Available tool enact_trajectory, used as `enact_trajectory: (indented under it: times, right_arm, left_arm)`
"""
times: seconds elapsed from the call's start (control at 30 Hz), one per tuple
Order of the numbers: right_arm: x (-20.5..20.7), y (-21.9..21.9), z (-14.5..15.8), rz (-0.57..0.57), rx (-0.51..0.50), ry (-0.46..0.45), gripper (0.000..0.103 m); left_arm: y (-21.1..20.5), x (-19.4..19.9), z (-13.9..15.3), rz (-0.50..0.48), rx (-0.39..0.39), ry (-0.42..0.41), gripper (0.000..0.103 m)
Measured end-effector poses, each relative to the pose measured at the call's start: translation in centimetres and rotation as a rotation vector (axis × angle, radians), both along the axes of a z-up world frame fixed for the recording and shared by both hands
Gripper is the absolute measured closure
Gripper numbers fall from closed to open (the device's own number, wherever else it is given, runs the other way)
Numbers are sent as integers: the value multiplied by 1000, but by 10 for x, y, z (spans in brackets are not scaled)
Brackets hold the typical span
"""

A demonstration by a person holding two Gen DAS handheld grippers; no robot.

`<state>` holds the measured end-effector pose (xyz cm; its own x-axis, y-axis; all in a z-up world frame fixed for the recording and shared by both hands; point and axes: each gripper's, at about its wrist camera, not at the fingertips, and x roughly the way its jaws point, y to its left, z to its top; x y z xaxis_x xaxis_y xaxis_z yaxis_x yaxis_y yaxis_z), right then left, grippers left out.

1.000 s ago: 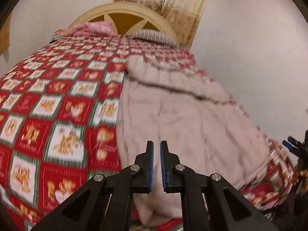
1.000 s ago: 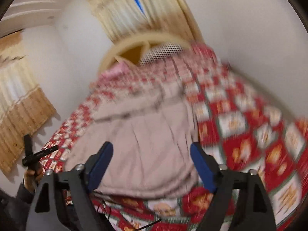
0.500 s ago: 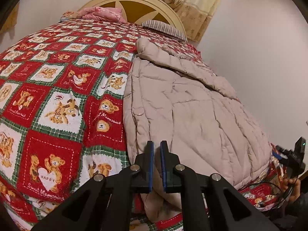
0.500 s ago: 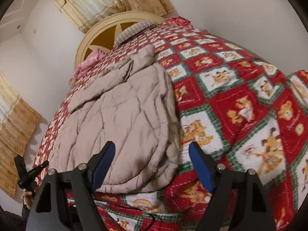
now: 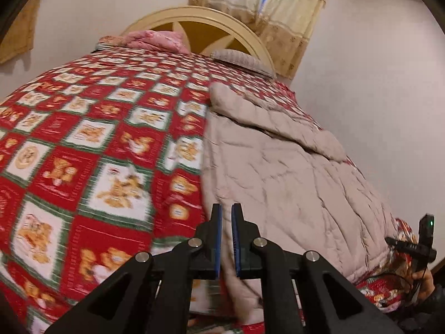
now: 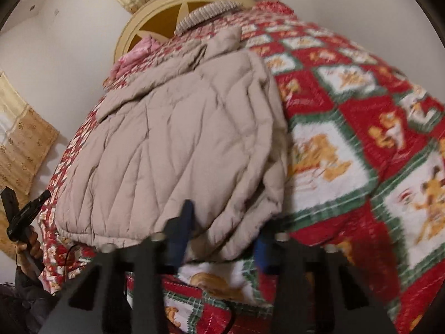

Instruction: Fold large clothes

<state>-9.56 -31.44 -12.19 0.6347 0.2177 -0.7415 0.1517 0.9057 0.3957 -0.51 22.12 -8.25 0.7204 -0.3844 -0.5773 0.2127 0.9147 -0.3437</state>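
A beige quilted coat (image 5: 292,183) lies spread on the red teddy-bear bedspread (image 5: 91,150), collar toward the headboard and hem toward me. My left gripper (image 5: 226,239) hovers at the hem's left corner, jaws shut to a slim slit, with nothing clearly held between them. In the right wrist view the coat (image 6: 172,139) fills the middle. My right gripper (image 6: 222,228) is closing on the hem's near right corner. The puffy hem bulges between its blue pads (image 6: 180,236) and hides part of the right finger. This view is blurred.
A cream headboard (image 5: 194,27), a pink pillow (image 5: 150,40) and a striped pillow (image 5: 242,58) sit at the far end. White walls and curtains (image 5: 261,8) surround the bed. A hand holds a black device (image 5: 417,246) with a cable at the bed's edge, and the same device (image 6: 22,217) shows in the right wrist view.
My right gripper has come down onto the coat's hem and its wide-open jaws have narrowed around the fabric. My left gripper stays shut and has shifted slightly at the hem's corner.
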Motion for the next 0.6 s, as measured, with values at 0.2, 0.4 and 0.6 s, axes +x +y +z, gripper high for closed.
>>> enact_trajectory:
  times: [0.2, 0.4, 0.6]
  right_arm:
    - [-5, -11, 6, 1, 128, -10, 85]
    - [-11, -20, 42, 6, 317, -112, 86]
    - [12, -16, 72, 46, 438, -177, 87]
  left_arm:
    - [30, -6, 8, 70, 0, -30, 96]
    - [40, -6, 19, 74, -23, -68, 96]
    - [27, -1, 23, 9, 34, -81, 96]
